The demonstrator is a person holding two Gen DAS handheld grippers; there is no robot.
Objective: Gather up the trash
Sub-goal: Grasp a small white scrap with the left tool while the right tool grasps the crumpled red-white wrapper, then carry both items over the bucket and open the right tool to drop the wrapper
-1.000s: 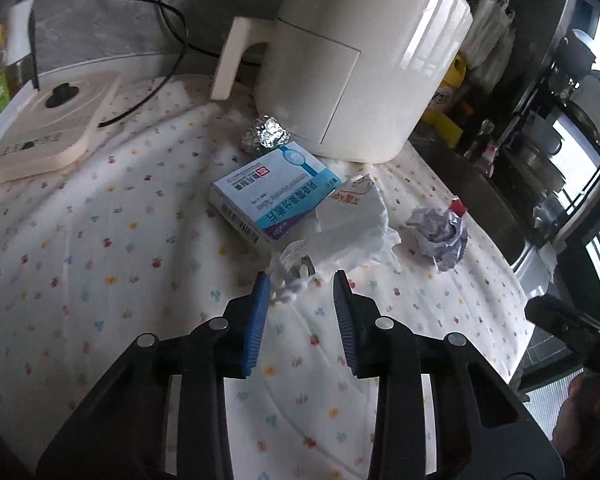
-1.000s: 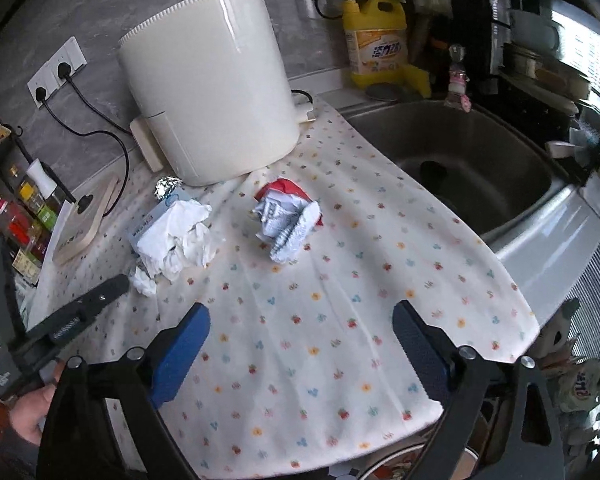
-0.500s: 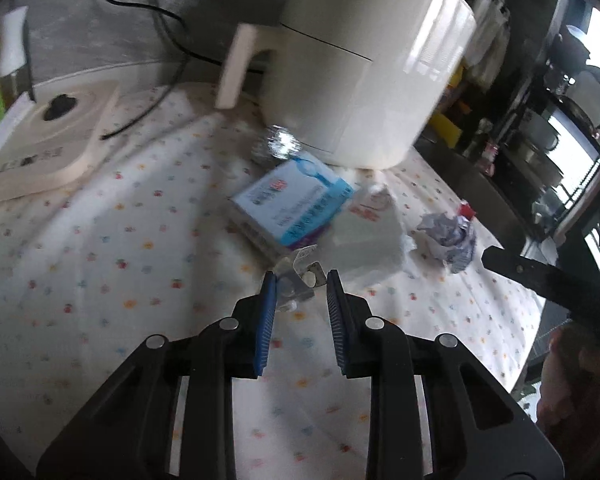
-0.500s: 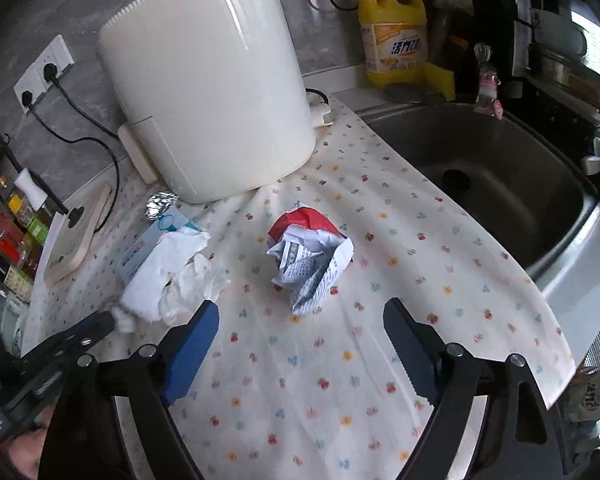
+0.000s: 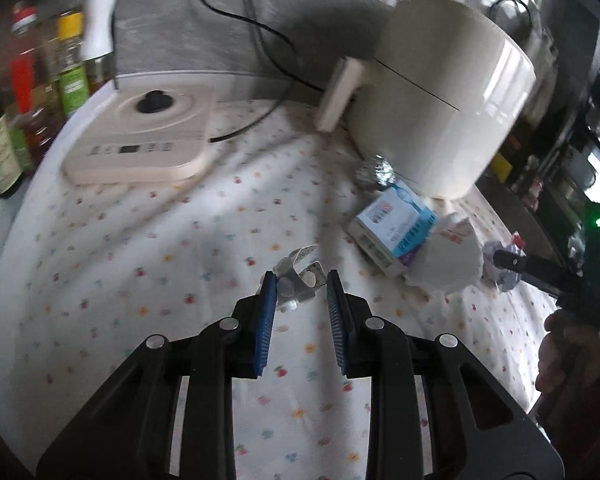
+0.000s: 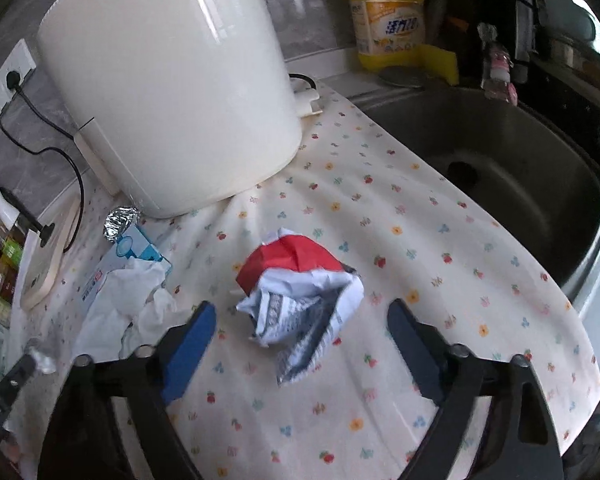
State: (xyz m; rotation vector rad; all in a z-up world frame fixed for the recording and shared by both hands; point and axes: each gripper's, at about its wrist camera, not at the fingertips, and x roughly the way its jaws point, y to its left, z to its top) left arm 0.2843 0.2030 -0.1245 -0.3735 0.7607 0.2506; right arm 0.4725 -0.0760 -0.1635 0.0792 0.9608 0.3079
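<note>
Left gripper (image 5: 300, 280): my jaws are narrow, pinching a clear crumpled wrapper (image 5: 300, 270) at the tips, centre of the left wrist frame.
Right gripper (image 6: 300, 316): my jaws are closing, pads not touching yet; the red-and-white crumpled paper (image 6: 300, 292) sits between them, mid-frame on the floral cloth (image 6: 420, 240).
Other trash: blue box (image 5: 394, 228), white tissue (image 5: 446, 262) just beside it, foil ball (image 5: 376, 172) against the white appliance (image 5: 440, 104), right of frame.
Sink (image 6: 520, 168): right side, right wrist view.
</note>
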